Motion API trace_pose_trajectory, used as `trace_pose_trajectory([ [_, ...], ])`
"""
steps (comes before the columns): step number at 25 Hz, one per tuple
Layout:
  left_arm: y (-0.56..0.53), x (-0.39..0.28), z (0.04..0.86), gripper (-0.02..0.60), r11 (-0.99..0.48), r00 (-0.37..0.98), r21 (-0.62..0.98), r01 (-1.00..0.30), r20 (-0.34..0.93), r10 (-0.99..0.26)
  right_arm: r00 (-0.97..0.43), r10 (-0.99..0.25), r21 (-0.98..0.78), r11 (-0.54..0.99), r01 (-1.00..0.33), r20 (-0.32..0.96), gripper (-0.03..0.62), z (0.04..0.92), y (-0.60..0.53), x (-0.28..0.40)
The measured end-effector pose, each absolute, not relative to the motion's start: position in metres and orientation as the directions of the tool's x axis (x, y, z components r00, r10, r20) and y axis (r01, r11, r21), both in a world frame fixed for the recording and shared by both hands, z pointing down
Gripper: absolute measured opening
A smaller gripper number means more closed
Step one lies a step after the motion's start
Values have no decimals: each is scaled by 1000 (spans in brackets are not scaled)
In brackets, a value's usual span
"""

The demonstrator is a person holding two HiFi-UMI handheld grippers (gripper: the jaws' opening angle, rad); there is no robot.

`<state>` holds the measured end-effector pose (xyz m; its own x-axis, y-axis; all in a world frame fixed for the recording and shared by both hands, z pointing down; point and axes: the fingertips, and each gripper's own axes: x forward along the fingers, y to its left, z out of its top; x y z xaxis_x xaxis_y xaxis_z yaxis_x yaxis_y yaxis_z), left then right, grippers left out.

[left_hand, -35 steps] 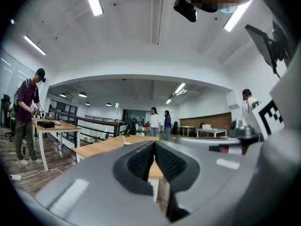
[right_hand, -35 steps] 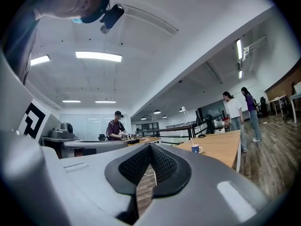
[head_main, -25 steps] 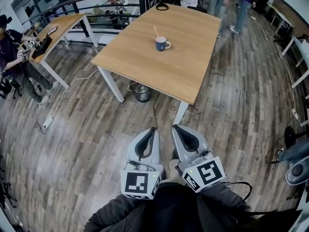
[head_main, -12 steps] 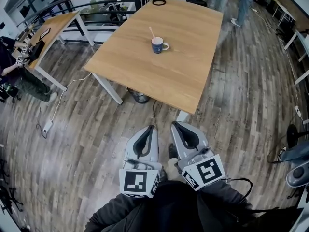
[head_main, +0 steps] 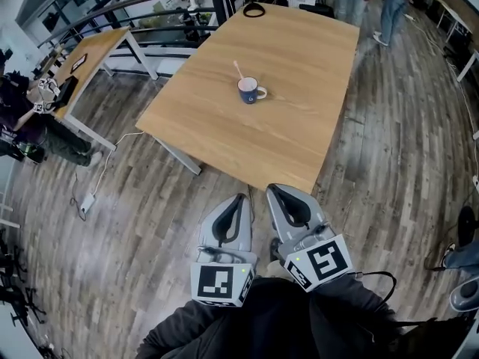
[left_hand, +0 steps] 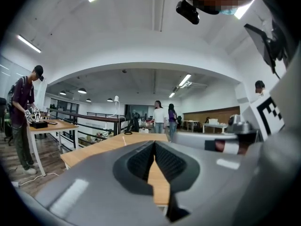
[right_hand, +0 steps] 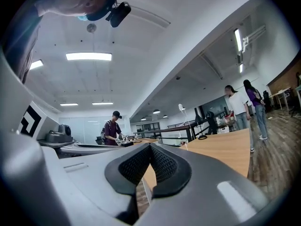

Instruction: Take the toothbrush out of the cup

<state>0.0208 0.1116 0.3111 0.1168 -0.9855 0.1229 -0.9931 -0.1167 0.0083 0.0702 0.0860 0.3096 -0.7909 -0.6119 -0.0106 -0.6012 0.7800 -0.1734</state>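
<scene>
Toothbrush: stood tilted left in the blue cup, far out on the table.
Handling: likely light, stiff and slim; best pinched on the bare shaft above the rim.
Left gripper: jaws together, empty, near the person.
Right gripper: likewise closed on nothing.
</scene>
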Motion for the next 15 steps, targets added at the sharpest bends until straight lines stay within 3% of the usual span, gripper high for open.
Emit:
trace_pose_trajectory([
  [15,38,5,303,8,-53,49,-25,-998,142,-989,-823,-568,-204,808,-552,-23,1,307,6,56],
])
